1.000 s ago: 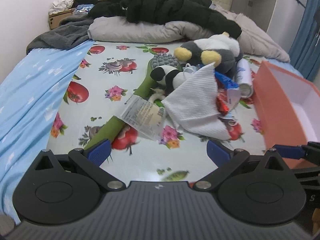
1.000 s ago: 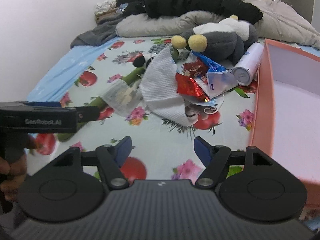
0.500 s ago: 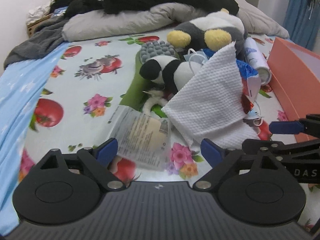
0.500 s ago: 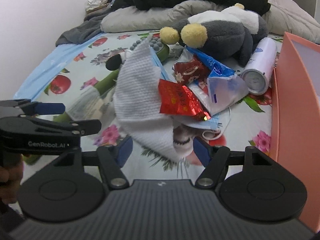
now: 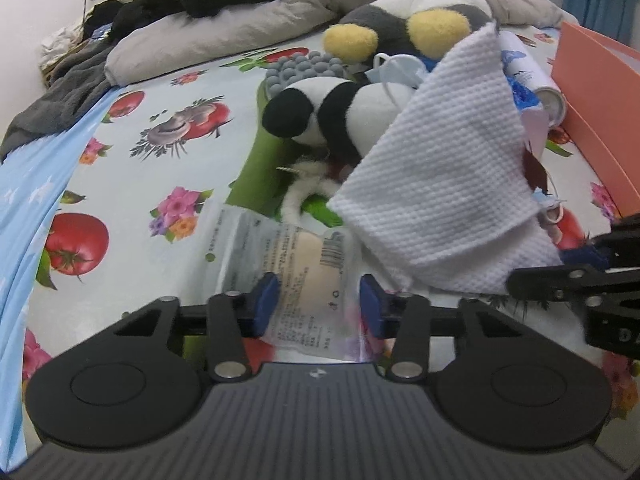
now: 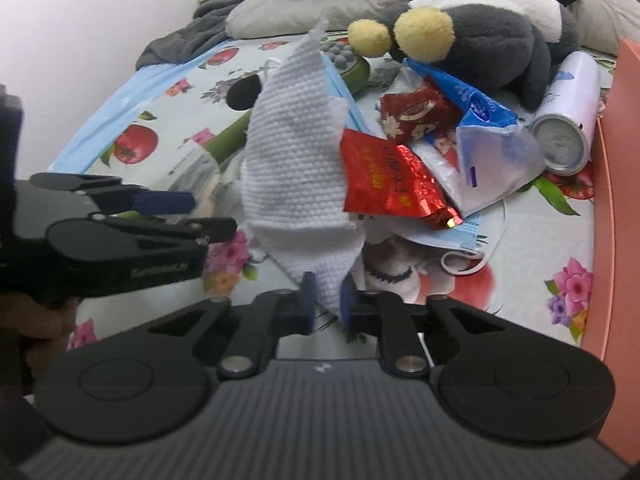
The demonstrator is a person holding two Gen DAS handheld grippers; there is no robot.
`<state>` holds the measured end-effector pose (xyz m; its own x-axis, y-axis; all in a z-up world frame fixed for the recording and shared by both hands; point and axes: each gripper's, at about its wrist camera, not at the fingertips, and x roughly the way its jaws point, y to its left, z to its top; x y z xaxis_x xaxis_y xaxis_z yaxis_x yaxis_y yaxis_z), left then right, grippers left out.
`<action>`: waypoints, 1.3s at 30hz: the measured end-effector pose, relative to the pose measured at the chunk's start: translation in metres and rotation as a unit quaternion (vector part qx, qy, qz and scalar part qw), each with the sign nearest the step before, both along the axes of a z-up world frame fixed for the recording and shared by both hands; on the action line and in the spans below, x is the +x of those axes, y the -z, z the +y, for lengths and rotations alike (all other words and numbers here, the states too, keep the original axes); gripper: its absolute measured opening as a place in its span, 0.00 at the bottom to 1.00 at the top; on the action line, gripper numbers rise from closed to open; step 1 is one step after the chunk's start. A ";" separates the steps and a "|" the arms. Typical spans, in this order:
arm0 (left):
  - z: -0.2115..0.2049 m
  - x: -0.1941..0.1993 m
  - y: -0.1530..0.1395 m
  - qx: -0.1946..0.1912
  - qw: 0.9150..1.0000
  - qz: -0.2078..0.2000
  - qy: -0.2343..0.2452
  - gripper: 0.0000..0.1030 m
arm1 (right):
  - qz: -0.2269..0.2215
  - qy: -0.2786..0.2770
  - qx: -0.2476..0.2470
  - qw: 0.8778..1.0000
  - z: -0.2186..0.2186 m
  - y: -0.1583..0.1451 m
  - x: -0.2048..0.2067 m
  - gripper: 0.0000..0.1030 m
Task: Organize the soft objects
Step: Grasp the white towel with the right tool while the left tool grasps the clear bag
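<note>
White waffle-weave cloth lay draped over the heap of clutter at frame centre in the right wrist view, its lower corner hanging between the blue pads of the right gripper, whose jaws had just been closing and now pinched that corner. In the left wrist view the left gripper straddled a clear plastic packet at lower centre; its jaws had just been closing, the packet between them, but contact of both pads could not be confirmed. Above the cloth sat a small panda plush and a larger grey plush; a red foil wrapper touched the cloth's right edge. An orange box stood at the right edge. Step in hand: grasping. Judged next: lift the cloth clear of the wrapper, then carry it towards the box
</note>
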<state>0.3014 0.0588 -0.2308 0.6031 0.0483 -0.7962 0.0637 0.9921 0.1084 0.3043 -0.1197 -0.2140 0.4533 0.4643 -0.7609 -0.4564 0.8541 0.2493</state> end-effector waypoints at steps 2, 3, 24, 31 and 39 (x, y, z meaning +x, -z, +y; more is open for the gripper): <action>0.002 -0.002 0.000 0.004 1.000 -0.002 -0.007 0.34 | -0.004 -0.007 0.005 1.000 0.000 -0.004 -0.004 0.06; 0.002 -0.003 -0.001 0.002 1.000 -0.003 -0.008 0.32 | -0.005 -0.009 0.005 1.000 0.000 -0.006 -0.005 0.06; 0.005 -0.127 -0.058 -0.070 0.994 -0.045 -0.068 0.14 | -0.021 -0.023 0.046 0.998 -0.015 -0.066 -0.102 0.04; 0.002 -0.160 -0.062 -0.101 0.991 -0.040 -0.075 0.14 | 0.004 0.012 0.036 0.999 -0.038 -0.065 -0.132 0.04; -0.013 -0.165 -0.042 -0.134 0.989 -0.009 -0.057 0.14 | 0.035 0.069 -0.001 0.997 -0.067 -0.048 -0.144 0.07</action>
<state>0.1367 0.0462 -0.1888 0.6200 -0.0949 -0.7788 -0.0498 0.9859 -0.1597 0.1607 -0.1865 -0.1655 0.4593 0.4000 -0.7931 -0.3164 0.9080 0.2747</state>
